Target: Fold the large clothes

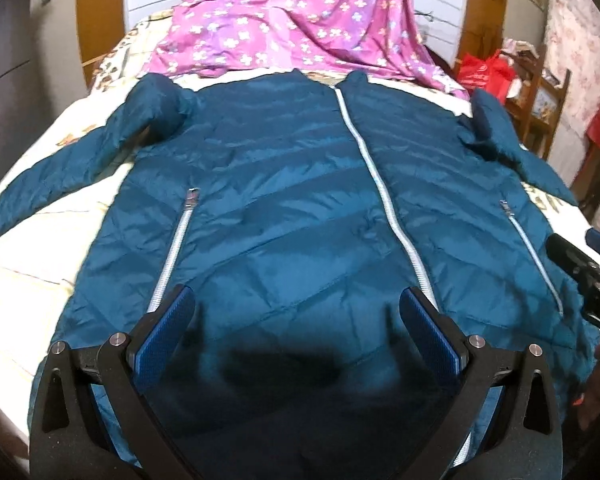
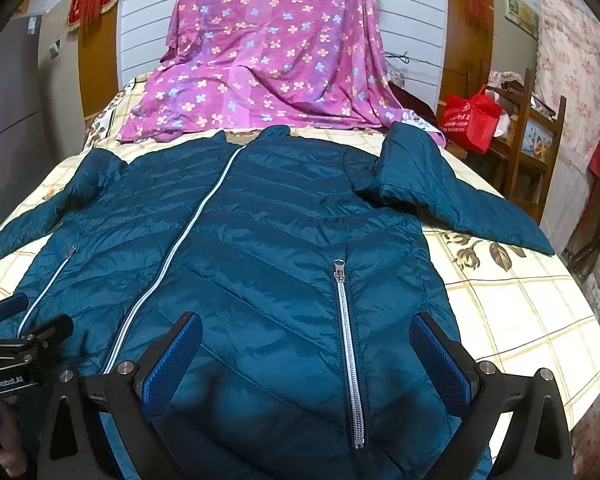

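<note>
A teal quilted puffer jacket [image 1: 284, 184] lies flat on the bed, front up and zipped, with both sleeves spread to the sides. My left gripper [image 1: 297, 294] hovers open over the hem, left of the white centre zip [image 1: 384, 196], with nothing between its blue pads. My right gripper [image 2: 306, 320] is open too, above the hem on the jacket's [image 2: 268, 232] right half, straddling the right pocket zip [image 2: 350, 344]. Each gripper shows at the edge of the other's view: the right gripper [image 1: 576, 268] and the left gripper [image 2: 32, 332].
The bed has a cream checked sheet with flowers [image 2: 512, 304]. A pink floral sheet [image 2: 276, 56] drapes over the white headboard and pillow end. A red bag [image 2: 472, 118] and a wooden shelf [image 2: 540, 140] stand to the right of the bed.
</note>
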`<act>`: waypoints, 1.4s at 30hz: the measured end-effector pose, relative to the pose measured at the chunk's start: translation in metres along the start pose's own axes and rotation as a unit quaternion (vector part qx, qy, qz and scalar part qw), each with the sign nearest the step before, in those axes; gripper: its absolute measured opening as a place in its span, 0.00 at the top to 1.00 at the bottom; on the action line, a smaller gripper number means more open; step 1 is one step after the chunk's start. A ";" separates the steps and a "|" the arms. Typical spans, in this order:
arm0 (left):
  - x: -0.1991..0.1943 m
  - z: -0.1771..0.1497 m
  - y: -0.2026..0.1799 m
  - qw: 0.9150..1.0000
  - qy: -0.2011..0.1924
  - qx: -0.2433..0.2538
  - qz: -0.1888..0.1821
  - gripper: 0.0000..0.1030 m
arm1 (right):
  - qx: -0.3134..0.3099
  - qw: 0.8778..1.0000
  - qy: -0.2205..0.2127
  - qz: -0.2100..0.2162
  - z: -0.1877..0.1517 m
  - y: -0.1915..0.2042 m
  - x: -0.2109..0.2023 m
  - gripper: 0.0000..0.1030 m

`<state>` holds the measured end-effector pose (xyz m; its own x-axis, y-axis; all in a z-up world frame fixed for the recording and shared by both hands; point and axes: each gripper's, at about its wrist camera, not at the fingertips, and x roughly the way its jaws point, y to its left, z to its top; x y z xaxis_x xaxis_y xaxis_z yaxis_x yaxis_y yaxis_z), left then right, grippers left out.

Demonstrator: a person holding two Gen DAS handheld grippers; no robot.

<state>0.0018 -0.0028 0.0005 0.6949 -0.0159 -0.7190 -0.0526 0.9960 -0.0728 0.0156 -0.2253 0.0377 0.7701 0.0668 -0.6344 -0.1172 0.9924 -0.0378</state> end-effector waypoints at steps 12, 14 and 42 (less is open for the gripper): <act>0.003 -0.003 -0.011 1.000 0.011 0.001 -0.026 0.00 | 0.001 1.000 0.001 -0.001 0.000 -0.003 -0.002 0.00; 0.007 -0.003 -0.012 1.000 0.020 0.004 -0.014 0.00 | -0.002 1.000 0.002 -0.002 -0.001 -0.002 -0.002 0.00; 0.009 -0.003 -0.003 0.999 0.028 -0.018 -0.027 0.00 | -0.012 1.000 0.005 -0.007 -0.001 0.002 0.002 0.00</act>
<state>0.0064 -0.0058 -0.0075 0.6566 -0.0746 -0.7505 -0.0433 0.9897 -0.1363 0.0163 -0.2231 0.0357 0.7652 0.0520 -0.6417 -0.1216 0.9905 -0.0649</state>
